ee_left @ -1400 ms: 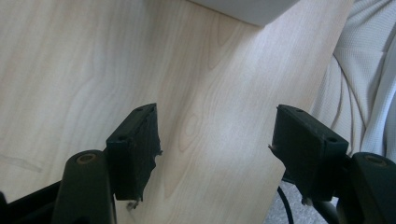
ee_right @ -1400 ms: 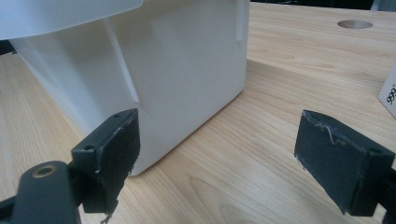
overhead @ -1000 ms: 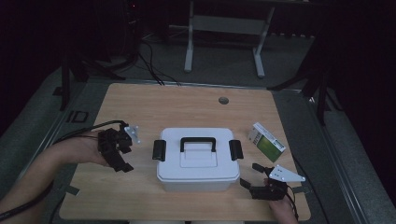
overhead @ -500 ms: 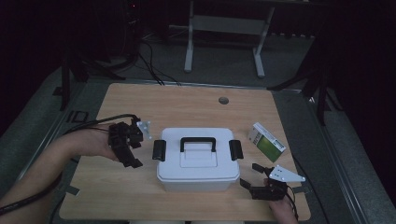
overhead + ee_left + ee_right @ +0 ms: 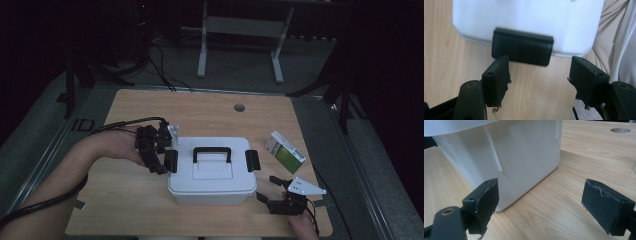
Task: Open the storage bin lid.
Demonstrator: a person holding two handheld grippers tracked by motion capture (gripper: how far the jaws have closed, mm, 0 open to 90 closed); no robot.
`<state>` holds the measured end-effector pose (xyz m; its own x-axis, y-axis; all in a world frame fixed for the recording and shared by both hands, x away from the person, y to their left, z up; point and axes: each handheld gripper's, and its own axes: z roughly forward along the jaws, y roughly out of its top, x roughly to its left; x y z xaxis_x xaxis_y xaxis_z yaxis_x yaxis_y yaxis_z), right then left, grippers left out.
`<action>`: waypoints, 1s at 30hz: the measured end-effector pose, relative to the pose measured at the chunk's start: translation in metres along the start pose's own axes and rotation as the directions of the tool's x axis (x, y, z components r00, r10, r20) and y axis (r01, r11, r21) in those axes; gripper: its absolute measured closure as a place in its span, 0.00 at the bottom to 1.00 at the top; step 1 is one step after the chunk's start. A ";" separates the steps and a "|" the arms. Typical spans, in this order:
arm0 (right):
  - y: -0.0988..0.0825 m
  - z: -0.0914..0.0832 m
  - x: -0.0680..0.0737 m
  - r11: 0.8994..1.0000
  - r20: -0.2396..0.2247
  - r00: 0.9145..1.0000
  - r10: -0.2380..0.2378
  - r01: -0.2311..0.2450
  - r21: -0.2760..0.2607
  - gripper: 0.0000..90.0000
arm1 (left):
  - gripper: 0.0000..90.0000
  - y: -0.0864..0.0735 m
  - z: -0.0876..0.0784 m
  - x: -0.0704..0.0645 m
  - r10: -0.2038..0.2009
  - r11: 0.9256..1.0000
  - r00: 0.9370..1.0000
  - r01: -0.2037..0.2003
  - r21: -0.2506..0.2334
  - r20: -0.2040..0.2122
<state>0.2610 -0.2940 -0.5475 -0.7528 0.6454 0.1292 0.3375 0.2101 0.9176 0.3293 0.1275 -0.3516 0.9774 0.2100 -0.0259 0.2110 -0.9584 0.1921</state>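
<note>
While the right claw (image 5: 274, 189) sits parked at the box's (image 5: 212, 187) near right corner, jaws wide with nothing between them, the left claw (image 5: 161, 159) is lined up on the left latch (image 5: 171, 160).

Left gripper view: latch (image 5: 522, 46) sits just ahead of the pads (image 5: 496, 80), centred between them, apart from both. Jaws moderately wide, nothing held. The opening looks just wide enough to straddle the latch.

Step, as I read it: approach to the left latch, lid not yet opened. Both latches look down; the right latch (image 5: 252, 160) is untouched, beyond the right claw.

Next move calls for: a short advance so the pads bracket the latch, then close and pull its free edge away from the box. The box may slide, so the right claw could brace the wall (image 5: 524, 152) just ahead of its left pad.

Farther out: a green-and-white carton (image 5: 285, 152) lies beyond the right claw, clear of the box.

Hard to tell:
- high view is dim, so the pad-to-latch gap is unclear there
- which latch edge is hinged
- box contents, lid shut
- carton print too small to read
</note>
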 end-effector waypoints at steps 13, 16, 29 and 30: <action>-0.001 0.000 0.000 1.000 -0.003 1.000 0.001 -0.001 0.004 0.15 | 0.36 0.031 0.009 0.006 0.032 0.999 0.999 -0.032 0.008 0.011; -0.001 0.000 0.000 1.000 -0.004 1.000 0.001 -0.001 0.003 0.15 | 0.36 0.037 0.011 0.008 0.039 0.999 0.999 -0.040 0.020 0.008; -0.001 0.000 0.000 1.000 -0.007 1.000 0.004 -0.004 0.004 0.15 | 0.36 0.065 0.014 0.014 0.058 0.998 0.998 -0.058 0.017 0.009; -0.001 0.000 0.000 1.000 -0.008 1.000 0.005 -0.005 0.004 0.15 | 0.36 0.069 0.014 0.014 0.059 0.998 0.998 -0.059 0.009 0.005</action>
<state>0.2609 -0.2945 -0.5489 -0.7554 0.6407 0.1372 0.3441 0.2098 0.9152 0.3581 0.0618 -0.3525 0.9881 0.1525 -0.0192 0.1534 -0.9708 0.1842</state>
